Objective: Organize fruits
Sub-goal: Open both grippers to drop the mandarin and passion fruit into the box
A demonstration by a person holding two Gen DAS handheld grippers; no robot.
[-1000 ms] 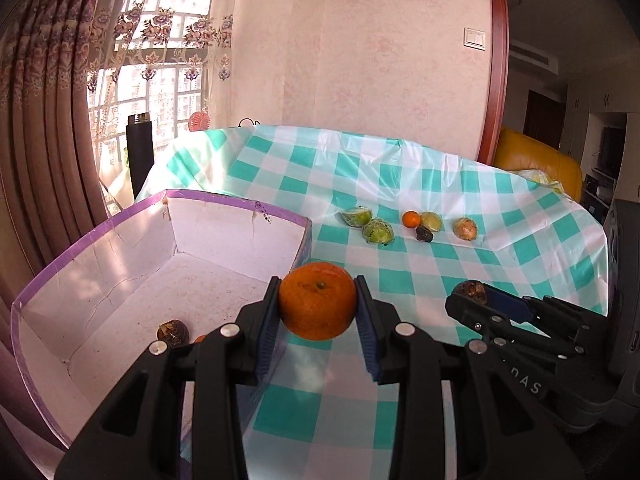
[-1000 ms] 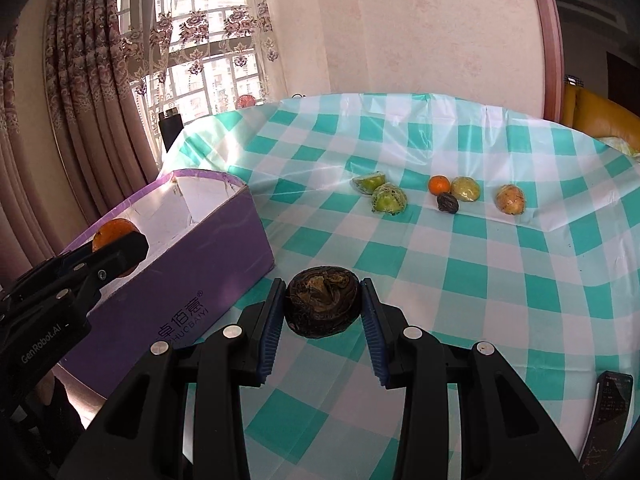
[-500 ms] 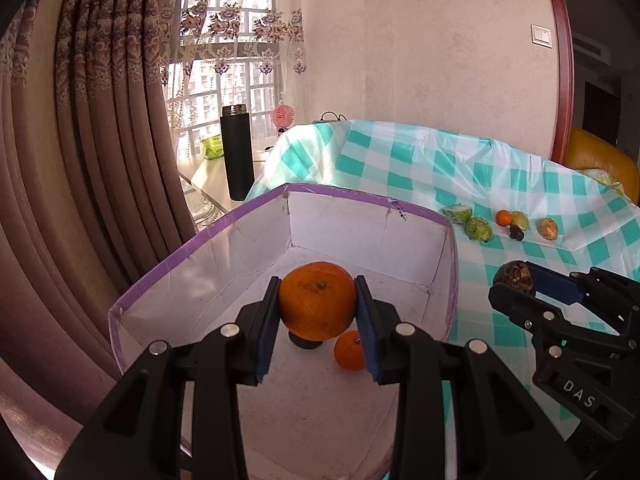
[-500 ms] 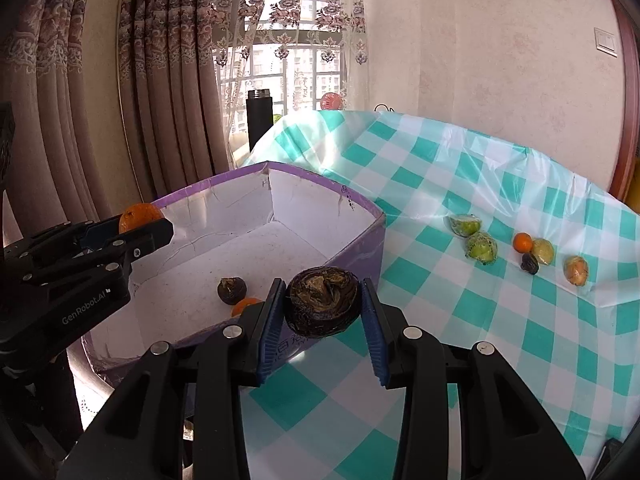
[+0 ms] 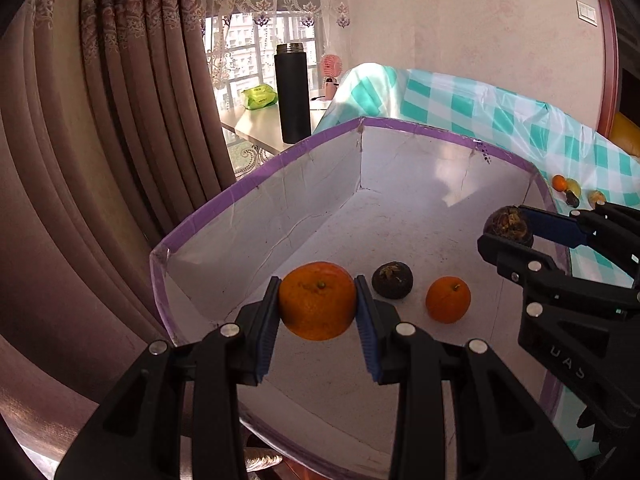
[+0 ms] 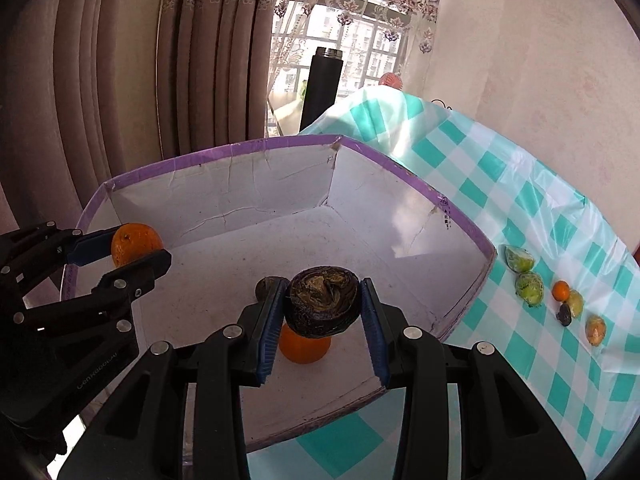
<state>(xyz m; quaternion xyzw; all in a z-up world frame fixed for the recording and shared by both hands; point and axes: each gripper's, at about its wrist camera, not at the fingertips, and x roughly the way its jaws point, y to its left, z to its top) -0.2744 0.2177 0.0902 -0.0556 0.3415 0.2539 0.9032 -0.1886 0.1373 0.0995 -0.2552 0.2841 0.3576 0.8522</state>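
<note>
My left gripper (image 5: 317, 304) is shut on a large orange (image 5: 317, 300) and holds it above the near-left part of the purple-rimmed white box (image 5: 280, 184). My right gripper (image 6: 322, 308) is shut on a dark wrinkled fruit (image 6: 323, 300) above the box's near side (image 6: 400, 168). On the box floor lie a small orange (image 5: 448, 299) and a dark fruit (image 5: 392, 280). In the right wrist view the small orange (image 6: 304, 346) is partly hidden below the held fruit. Each gripper shows in the other's view: right (image 5: 505, 233), left (image 6: 138, 252).
Several fruits (image 6: 528, 287) lie in a row on the teal checked tablecloth (image 6: 560, 216) to the right of the box. A black flask (image 5: 293, 92) stands on a side table beyond the box. Curtains (image 5: 120, 120) hang on the left.
Both grippers have swung left from over the tablecloth to over the box, each still holding its fruit. The box interior now fills both views.
</note>
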